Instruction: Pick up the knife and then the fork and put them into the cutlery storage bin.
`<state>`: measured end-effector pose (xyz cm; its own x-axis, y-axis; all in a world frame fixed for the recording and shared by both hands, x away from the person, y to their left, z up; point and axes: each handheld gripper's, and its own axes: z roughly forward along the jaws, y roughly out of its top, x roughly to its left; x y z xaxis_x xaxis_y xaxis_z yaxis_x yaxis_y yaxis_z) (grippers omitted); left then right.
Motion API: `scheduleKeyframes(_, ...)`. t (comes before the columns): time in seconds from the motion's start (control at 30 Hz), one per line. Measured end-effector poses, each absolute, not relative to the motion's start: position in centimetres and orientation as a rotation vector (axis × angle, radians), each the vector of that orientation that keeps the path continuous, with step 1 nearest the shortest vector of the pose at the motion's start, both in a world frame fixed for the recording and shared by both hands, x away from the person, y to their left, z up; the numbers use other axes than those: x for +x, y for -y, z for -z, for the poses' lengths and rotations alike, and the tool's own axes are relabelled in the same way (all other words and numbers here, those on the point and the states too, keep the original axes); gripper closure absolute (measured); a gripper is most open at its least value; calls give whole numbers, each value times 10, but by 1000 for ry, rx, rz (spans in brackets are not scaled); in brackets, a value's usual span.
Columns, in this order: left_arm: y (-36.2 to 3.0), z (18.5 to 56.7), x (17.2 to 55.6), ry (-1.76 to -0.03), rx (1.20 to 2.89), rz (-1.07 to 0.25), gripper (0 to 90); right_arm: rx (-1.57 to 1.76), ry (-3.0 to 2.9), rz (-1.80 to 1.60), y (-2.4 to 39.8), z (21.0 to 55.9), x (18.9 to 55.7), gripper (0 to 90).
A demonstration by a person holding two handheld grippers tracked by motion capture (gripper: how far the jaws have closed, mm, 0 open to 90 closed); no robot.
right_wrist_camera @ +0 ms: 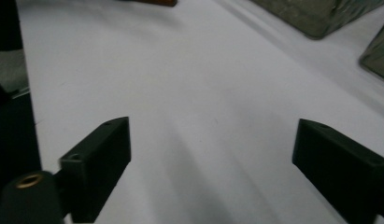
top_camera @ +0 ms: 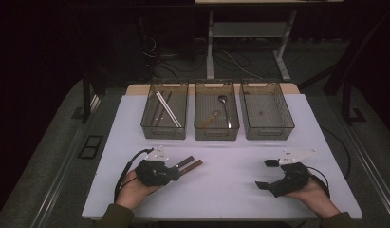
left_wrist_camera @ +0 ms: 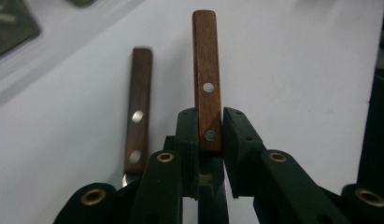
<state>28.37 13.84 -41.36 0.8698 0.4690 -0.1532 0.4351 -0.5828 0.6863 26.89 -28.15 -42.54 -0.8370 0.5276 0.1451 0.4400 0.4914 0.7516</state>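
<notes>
While my left gripper (left_wrist_camera: 210, 126) is clamped on one wooden handle (left_wrist_camera: 206, 79), I see a flat dark-brown slab with square ends and two silver rivets, pointing toward twelve o'clock in the left gripper view. A second handle (left_wrist_camera: 138, 105) of the same wood and rivets lies on the white table (top_camera: 230, 175) just beside it at nine o'clock, a sliver of metal showing at its near end. In the high view both sit at about seven o'clock on the table, while my right gripper (top_camera: 267, 173) at five o'clock hangs wide apart, grasping nothing.
</notes>
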Motion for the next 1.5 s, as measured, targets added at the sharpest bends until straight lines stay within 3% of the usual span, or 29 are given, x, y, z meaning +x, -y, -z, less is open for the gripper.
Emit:
scheduleKeyframes(0.67, -35, 399, 312, -288, 2403, 70, 763, 556, -2796, -1272, 254, 399, 298, 183)
scheduleKeyframes(1.13, 0, 394, 328, -103, 2413, 141, 763, 433, -2886, -1239, 228, 392, 316, 188)
scheduleKeyframes(1.5, 8, 391, 316, 4, 2449, 138, 762, 308, -3016, -1105, 211, 402, 310, 428)
